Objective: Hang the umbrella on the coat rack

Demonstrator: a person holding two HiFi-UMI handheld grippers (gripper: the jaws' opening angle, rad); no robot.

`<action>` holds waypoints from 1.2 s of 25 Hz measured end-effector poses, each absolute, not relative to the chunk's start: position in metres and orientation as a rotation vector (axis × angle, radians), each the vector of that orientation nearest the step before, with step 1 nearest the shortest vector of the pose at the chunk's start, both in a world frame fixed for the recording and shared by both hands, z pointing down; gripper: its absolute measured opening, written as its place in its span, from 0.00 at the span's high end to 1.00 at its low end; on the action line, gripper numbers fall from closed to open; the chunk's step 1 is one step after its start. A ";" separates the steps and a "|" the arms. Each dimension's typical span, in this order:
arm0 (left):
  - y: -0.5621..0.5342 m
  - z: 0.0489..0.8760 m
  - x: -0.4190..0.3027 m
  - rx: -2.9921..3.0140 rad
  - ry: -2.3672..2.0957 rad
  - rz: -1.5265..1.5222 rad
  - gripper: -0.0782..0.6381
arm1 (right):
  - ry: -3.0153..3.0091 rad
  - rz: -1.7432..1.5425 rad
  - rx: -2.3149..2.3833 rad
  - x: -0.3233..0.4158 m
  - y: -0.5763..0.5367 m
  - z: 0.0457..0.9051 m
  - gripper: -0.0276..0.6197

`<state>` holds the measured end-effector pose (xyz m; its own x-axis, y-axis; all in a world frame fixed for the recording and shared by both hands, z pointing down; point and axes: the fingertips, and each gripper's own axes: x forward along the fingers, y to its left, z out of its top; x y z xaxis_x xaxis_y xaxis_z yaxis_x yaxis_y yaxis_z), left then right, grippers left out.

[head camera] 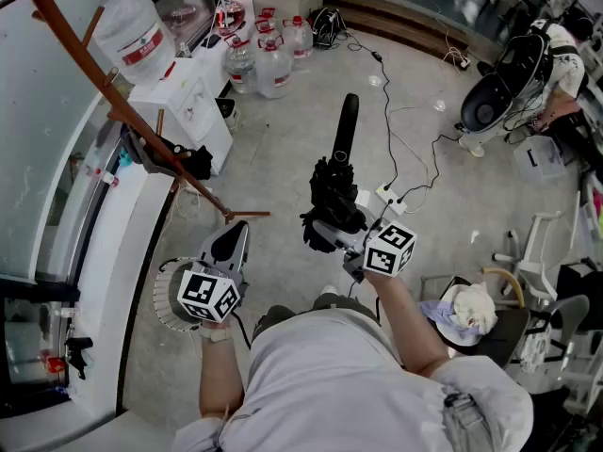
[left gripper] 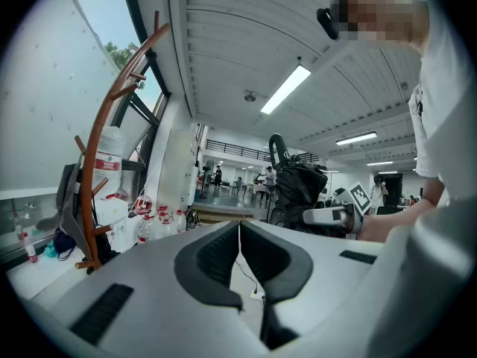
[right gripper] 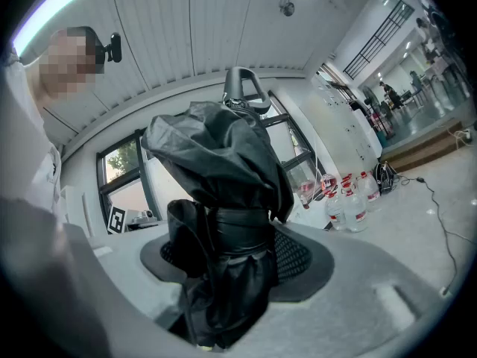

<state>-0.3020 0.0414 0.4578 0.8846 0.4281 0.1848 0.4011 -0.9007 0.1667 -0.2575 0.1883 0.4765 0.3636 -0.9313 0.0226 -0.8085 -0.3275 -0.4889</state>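
Observation:
A folded black umbrella [head camera: 334, 194] stands upright, its curved handle [head camera: 347, 123] on top. My right gripper [head camera: 327, 234] is shut on its strapped middle; in the right gripper view the fabric [right gripper: 223, 200] fills the space between the pads and the handle [right gripper: 242, 89] rises above. The brown wooden coat rack [head camera: 111, 100] curves up at the left, with dark items hanging on its lower pegs. My left gripper [head camera: 236, 230] is shut and empty, held low between the rack and the umbrella. In the left gripper view the rack [left gripper: 100, 159] stands left and the umbrella [left gripper: 298, 186] right.
A white water dispenser with a jug [head camera: 141, 36] and several water bottles [head camera: 266, 56] stand behind the rack. A power strip and cables [head camera: 391, 196] lie on the floor ahead. A round white base [head camera: 170, 295] is under my left hand, a cluttered chair [head camera: 471, 309] to the right.

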 end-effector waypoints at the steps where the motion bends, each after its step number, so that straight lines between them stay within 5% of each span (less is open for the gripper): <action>1: 0.048 0.460 -0.298 2.932 0.646 0.334 0.89 | 1.525 -0.419 -2.235 -0.254 0.195 0.478 0.55; 17: 0.137 0.478 -0.250 2.951 0.659 0.425 0.89 | 1.541 -0.414 -2.242 -0.206 0.270 0.490 0.55; 30: 0.097 0.501 -0.157 2.923 0.660 0.397 0.89 | 1.487 -0.467 -2.262 -0.118 0.251 0.510 0.55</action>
<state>-0.1574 0.0966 0.5009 0.8707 0.4361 0.2273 0.4049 -0.8980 0.1720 -0.1182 0.2507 0.5100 0.3810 -0.9226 0.0610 -0.7917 -0.3596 -0.4938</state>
